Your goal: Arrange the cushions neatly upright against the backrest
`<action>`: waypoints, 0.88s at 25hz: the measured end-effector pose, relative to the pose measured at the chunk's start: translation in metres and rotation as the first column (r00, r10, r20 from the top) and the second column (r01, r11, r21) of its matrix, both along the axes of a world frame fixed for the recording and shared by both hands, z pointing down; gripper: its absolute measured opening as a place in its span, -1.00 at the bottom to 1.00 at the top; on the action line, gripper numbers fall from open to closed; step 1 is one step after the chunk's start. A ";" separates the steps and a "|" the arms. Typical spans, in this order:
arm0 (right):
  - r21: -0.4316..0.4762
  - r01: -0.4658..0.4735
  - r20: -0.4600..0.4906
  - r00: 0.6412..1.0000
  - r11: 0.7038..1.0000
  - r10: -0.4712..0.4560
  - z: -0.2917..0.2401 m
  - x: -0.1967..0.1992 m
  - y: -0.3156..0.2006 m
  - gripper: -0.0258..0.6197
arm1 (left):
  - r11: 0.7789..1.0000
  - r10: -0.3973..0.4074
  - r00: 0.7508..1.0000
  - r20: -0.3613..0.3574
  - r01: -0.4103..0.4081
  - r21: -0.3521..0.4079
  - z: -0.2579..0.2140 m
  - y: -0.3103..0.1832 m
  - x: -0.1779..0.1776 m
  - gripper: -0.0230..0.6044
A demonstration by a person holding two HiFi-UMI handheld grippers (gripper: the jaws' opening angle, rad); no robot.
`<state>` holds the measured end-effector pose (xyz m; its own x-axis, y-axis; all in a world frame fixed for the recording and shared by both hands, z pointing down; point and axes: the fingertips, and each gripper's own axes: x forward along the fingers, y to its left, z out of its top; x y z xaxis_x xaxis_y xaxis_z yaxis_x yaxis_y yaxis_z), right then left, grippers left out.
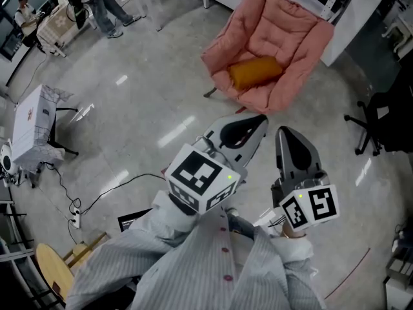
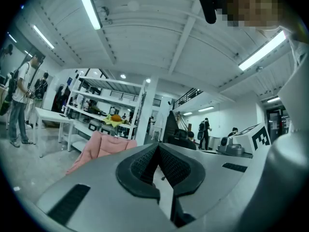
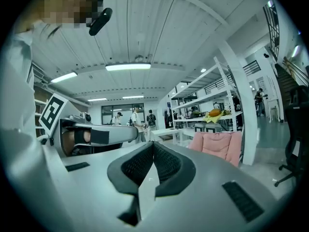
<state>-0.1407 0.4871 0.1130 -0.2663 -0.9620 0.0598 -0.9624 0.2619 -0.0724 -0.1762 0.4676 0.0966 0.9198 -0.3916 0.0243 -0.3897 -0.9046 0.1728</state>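
1. My left gripper (image 1: 253,124) sits just below the middle of the head view, pointing toward 1 o'clock. In its own view (image 2: 158,151) the two ribbed pads are pressed together with nothing between them.
2. My right gripper (image 1: 288,135) is just beside it on the 3 o'clock side and points toward 12 o'clock. Its own view (image 3: 153,149) also shows the pads closed against each other, pinching nothing.
3. The pink armchair (image 1: 284,31) stands on the grey floor (image 1: 142,102) at 12 to 1 o'clock from both grippers, well apart from them. It also shows at 10 o'clock of the jaws in the left gripper view (image 2: 104,146) and at 2 o'clock in the right gripper view (image 3: 219,146).
4. The orange cushion (image 1: 256,71) lies flat on the seat, long side across, toward the front edge. It is not upright and does not lean on the backrest.
5. A black office chair (image 1: 381,121) stands at 3 o'clock of the head view and a white box (image 1: 29,124) at 9 o'clock.
6. A cable (image 1: 113,189) trails over the floor at 8 o'clock, and a round wooden stool (image 1: 51,270) sits at 7 o'clock.
7. My striped sleeves (image 1: 161,263) fill the bottom of the head view.
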 end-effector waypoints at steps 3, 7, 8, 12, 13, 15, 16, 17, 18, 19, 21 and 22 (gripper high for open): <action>0.004 -0.012 0.003 1.000 1.000 0.012 0.001 -0.002 -0.018 -0.88 | 1.000 0.001 1.000 0.003 -0.001 0.010 0.000 -0.019 -0.006 -0.90; 0.010 -0.032 0.013 0.999 0.999 0.032 0.003 -0.002 -0.040 -0.88 | 1.000 0.002 1.000 0.012 -0.003 0.014 0.004 -0.042 -0.013 -0.90; 0.010 -0.037 0.017 0.999 0.999 0.037 0.004 -0.003 -0.045 -0.88 | 1.000 0.002 1.000 0.014 -0.002 0.013 0.004 -0.048 -0.016 -0.90; -0.013 -0.040 0.025 0.999 0.999 0.040 0.009 -0.008 -0.061 -0.88 | 1.000 -0.002 1.000 0.028 0.002 0.000 0.008 -0.068 -0.022 -0.90; -0.022 -0.038 0.029 0.999 0.999 0.039 0.012 -0.007 -0.066 -0.88 | 1.000 -0.002 1.000 0.031 0.002 -0.004 0.009 -0.073 -0.022 -0.90; -0.041 -0.036 0.038 0.999 0.999 0.038 0.020 -0.005 -0.077 -0.88 | 1.000 -0.005 0.999 0.036 0.005 -0.012 0.013 -0.083 -0.021 -0.90; -0.048 -0.036 0.042 0.998 0.998 0.038 0.023 -0.003 -0.083 -0.88 | 1.000 -0.008 0.999 0.039 0.009 -0.018 0.015 -0.088 -0.021 -0.90; -0.054 -0.034 0.046 0.998 0.998 0.036 0.027 -0.002 -0.089 -0.88 | 1.000 -0.012 0.999 0.041 0.013 -0.023 0.019 -0.094 -0.020 -0.90; -0.058 -0.031 0.050 0.998 0.998 0.034 0.030 0.000 -0.095 -0.88 | 0.999 -0.017 0.999 0.044 0.018 -0.027 0.022 -0.100 -0.019 -0.90; -0.062 -0.028 0.052 0.998 0.998 0.031 0.033 0.001 -0.101 -0.88 | 0.999 -0.020 0.999 0.047 0.022 -0.031 0.024 -0.106 -0.017 -0.90; -0.068 -0.022 0.056 0.998 0.997 0.026 0.035 0.007 -0.115 -0.88 | 0.999 -0.028 0.998 0.049 0.030 -0.036 0.027 -0.121 -0.011 -0.90; -0.070 -0.020 0.057 0.998 0.997 0.024 0.036 0.011 -0.122 -0.88 | 0.999 -0.032 0.998 0.049 0.034 -0.039 0.028 -0.128 -0.008 -0.90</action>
